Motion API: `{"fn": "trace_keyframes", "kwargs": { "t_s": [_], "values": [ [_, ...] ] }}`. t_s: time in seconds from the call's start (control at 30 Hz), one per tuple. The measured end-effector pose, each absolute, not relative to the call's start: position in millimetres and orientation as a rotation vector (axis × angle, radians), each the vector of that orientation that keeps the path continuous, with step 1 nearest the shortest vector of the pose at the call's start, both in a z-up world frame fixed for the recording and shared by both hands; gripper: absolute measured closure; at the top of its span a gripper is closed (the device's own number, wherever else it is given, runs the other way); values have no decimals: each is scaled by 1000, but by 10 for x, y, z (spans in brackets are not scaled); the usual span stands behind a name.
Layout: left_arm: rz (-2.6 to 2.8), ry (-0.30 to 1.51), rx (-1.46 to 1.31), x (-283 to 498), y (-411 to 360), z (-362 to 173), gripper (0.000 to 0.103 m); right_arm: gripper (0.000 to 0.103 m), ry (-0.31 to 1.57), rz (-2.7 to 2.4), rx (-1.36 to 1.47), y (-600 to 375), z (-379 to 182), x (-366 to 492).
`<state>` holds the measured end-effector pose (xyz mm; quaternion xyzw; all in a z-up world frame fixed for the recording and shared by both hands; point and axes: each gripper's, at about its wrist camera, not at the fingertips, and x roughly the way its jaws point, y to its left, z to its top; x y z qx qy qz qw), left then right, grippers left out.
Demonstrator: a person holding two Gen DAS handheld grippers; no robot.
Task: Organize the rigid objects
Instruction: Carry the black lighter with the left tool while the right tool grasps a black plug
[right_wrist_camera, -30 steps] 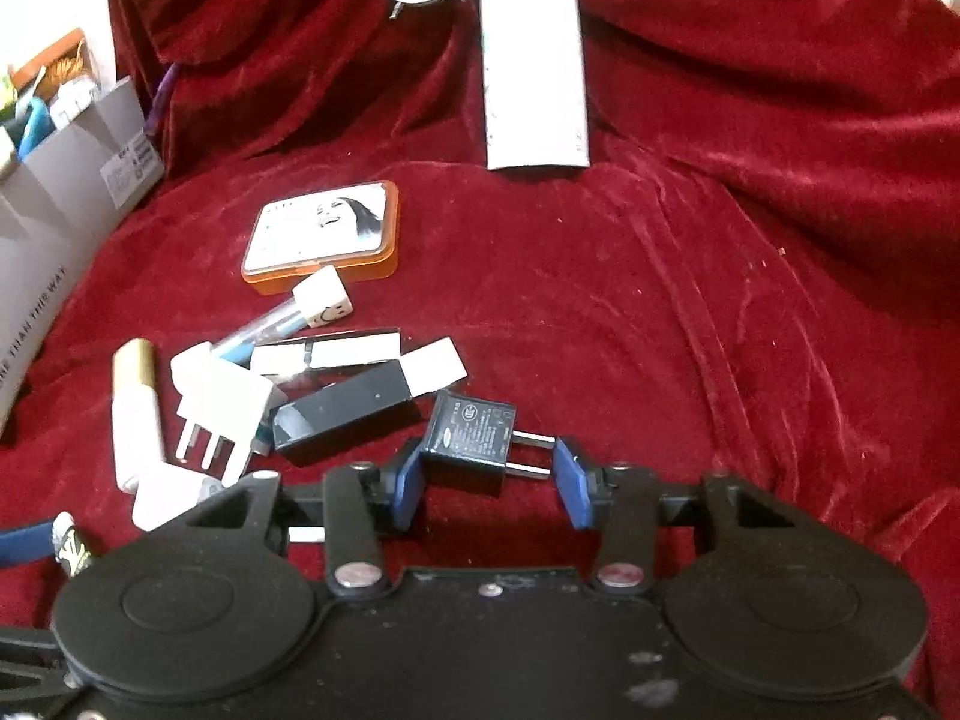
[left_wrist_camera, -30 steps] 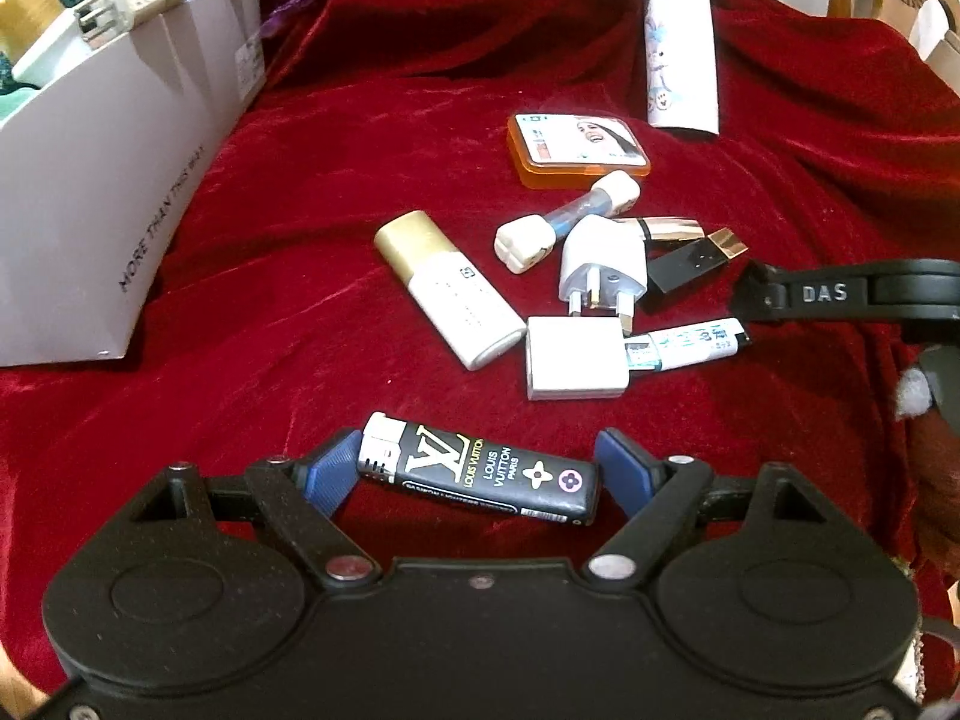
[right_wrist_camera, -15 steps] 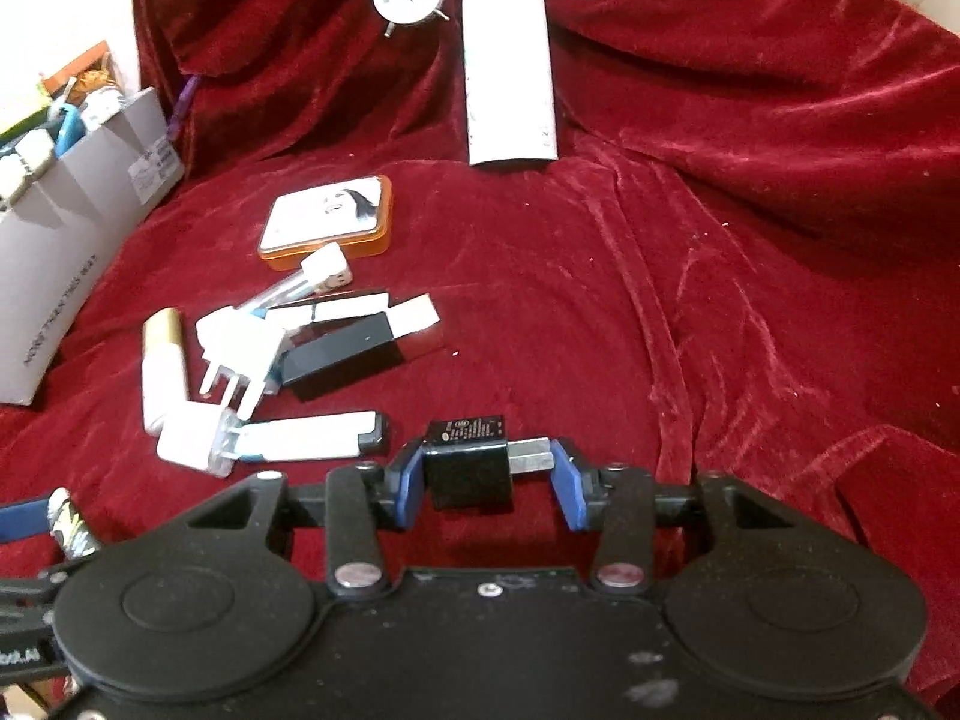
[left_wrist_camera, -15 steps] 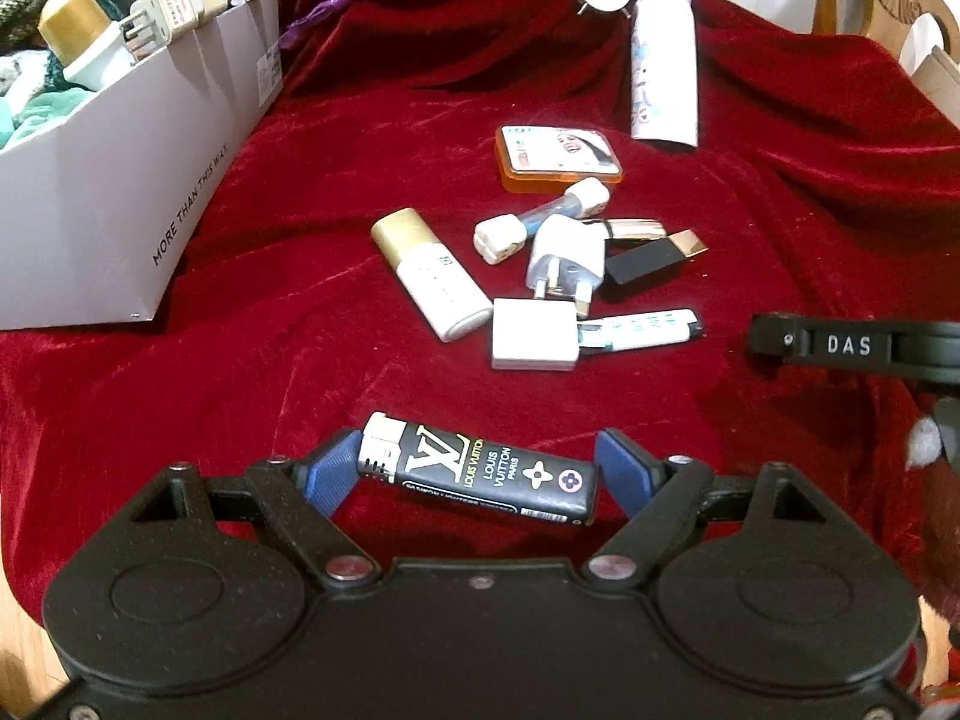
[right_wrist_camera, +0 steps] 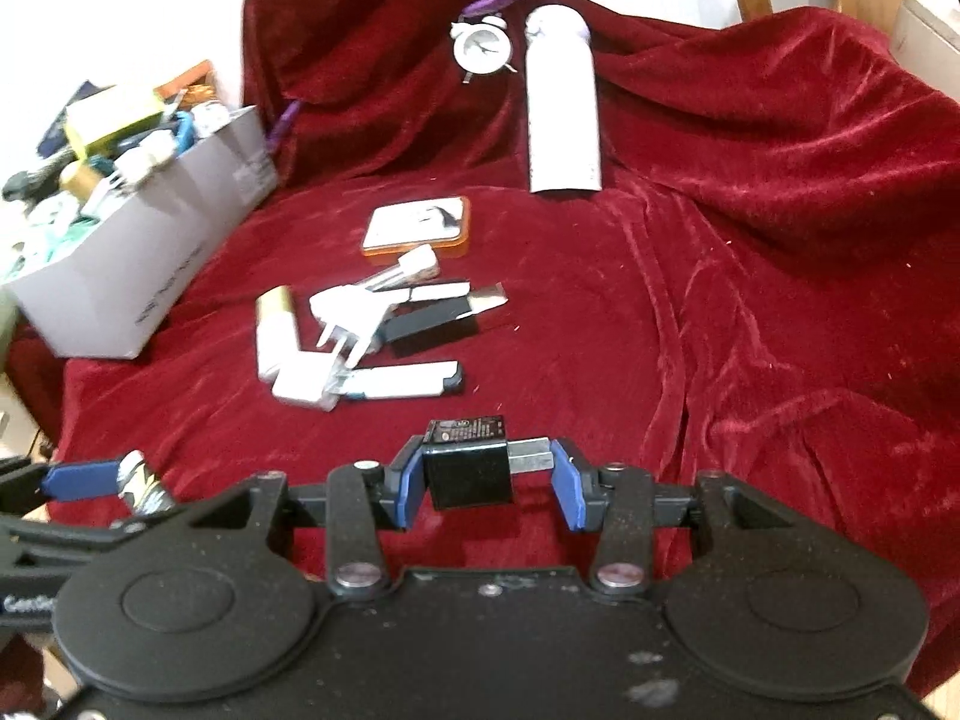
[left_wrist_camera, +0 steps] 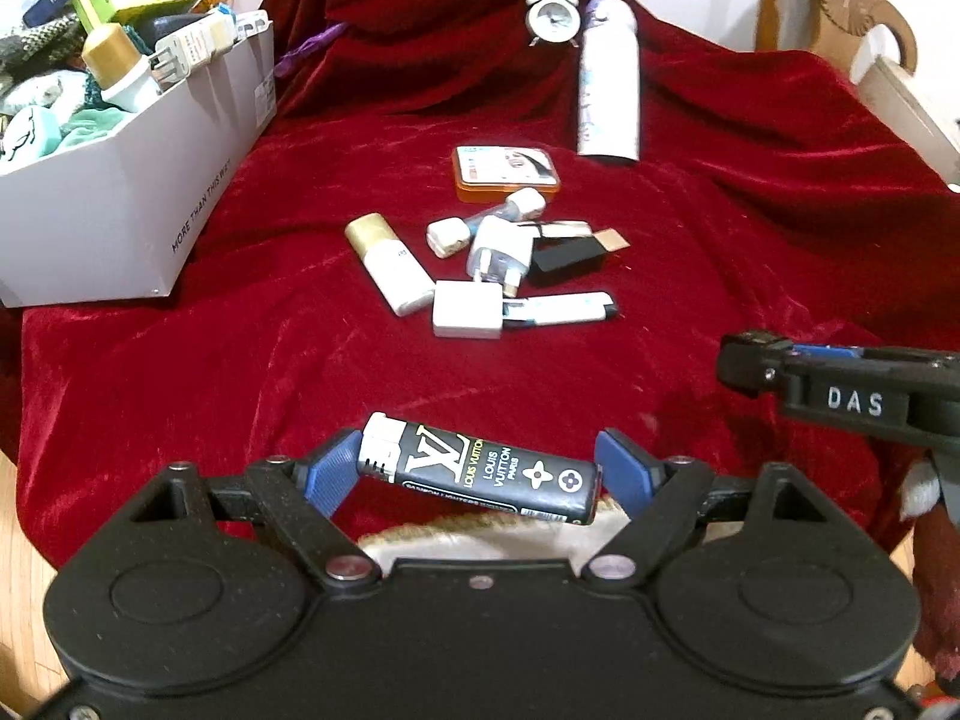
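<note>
My left gripper (left_wrist_camera: 480,468) is shut on a black lighter (left_wrist_camera: 480,468) with a gold logo, held crosswise above the near edge of the red cloth (left_wrist_camera: 240,324). My right gripper (right_wrist_camera: 486,477) is shut on a black plug adapter (right_wrist_camera: 468,474) with metal prongs, also lifted. A pile lies mid-cloth: a gold-capped white tube (left_wrist_camera: 390,264), white plugs (left_wrist_camera: 498,252), a white cube charger (left_wrist_camera: 467,318), a white lighter (left_wrist_camera: 564,309), a black box (left_wrist_camera: 567,255). A grey box (left_wrist_camera: 120,192) full of items stands at left.
An orange tin (left_wrist_camera: 507,171), a white bottle (left_wrist_camera: 607,96) lying down and a small alarm clock (left_wrist_camera: 551,15) are at the back. The right gripper's side (left_wrist_camera: 840,396) shows in the left wrist view. A wooden chair (left_wrist_camera: 840,12) stands behind at right.
Both grippers have lifted and pulled back from the pile with their objects held. More of the grey box and the cloth's near edge shows now.
</note>
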<state>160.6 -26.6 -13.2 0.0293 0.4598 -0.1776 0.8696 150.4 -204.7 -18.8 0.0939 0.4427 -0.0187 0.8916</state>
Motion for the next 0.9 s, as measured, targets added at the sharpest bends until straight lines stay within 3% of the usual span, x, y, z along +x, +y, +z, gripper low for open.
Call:
{"fn": "trace_keyframes", "kwargs": {
  "t_s": [0.43,0.9],
  "values": [
    [-348,978,55,938,-206,-150,23,59,909,53,166,-1894,-46,590],
    [-261,1041,23,543,-169,-518,23,59,1026,68,132,-1692,-345,9]
  ]
}}
